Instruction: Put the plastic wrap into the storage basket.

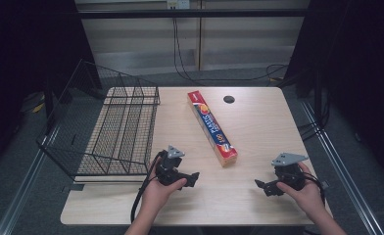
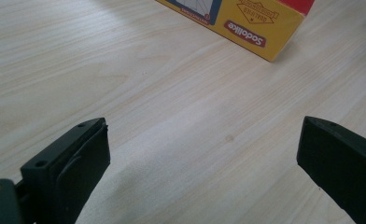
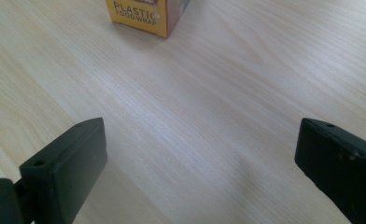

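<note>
Both hands are resting low on the table (image 1: 249, 196), the left gripper (image 1: 192, 177) pointing toward three o'clock, the right gripper (image 1: 259, 185) toward nine, jaws gaping wide with nothing between them. The gripper views are revealing lettering: "PLASTIC FOOD WRAP". The long yellow, red and blue box (image 1: 212, 127) is lying flat, running from eleven to five, beside the wire basket (image 1: 124, 129).

- A lab or test room: one pale wood table (image 1: 258, 147) stands on grey carpet between dark curtains at nine and three o'clock.
- Loose cables (image 1: 180, 54) trail down the plain wall panels at twelve o'clock.
</note>
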Tool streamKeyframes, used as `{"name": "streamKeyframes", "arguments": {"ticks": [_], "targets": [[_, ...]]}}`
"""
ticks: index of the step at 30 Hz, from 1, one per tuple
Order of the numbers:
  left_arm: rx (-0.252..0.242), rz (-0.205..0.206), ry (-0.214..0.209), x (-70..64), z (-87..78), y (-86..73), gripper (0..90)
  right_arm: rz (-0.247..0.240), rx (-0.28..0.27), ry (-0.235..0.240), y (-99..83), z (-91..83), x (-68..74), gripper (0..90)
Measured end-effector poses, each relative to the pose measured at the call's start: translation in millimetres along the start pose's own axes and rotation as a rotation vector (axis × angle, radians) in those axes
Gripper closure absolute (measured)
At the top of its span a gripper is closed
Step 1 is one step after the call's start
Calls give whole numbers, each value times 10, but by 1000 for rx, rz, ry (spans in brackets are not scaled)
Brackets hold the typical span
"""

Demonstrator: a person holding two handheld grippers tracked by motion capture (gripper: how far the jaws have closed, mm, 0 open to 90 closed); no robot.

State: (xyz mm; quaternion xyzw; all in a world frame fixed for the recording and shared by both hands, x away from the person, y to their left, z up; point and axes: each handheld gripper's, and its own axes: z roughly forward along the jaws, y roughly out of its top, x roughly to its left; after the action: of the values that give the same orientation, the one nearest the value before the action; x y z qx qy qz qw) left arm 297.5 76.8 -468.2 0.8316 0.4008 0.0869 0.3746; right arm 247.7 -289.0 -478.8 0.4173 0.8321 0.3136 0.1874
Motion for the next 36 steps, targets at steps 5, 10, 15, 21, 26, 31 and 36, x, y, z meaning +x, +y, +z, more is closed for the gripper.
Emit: {"name": "streamKeyframes", "arguments": {"ticks": [5,10,15,21,26,31,36], "targets": [[14,-5,-3,-2,5,1,25,9,-13,-11,-3,-15,-21,21],[35,-12,-24,-2,-8,48,18,37,-18,-6,-42,-49,-39,21],[25,-25,-28,-7,0,95,3,56,-28,-16,-47,-83,-36,21],[29,-114,-50,18,99,327,0,54,-35,-24,-57,-99,-39,22],[52,-127,-19,66,178,533,4,57,-40,-29,-55,-111,-38,22],[56,-135,9,64,237,718,17,62,-44,-27,-56,-119,-50,23],[68,-145,4,49,310,890,18,66,-38,-30,-61,-113,-64,27]]}}
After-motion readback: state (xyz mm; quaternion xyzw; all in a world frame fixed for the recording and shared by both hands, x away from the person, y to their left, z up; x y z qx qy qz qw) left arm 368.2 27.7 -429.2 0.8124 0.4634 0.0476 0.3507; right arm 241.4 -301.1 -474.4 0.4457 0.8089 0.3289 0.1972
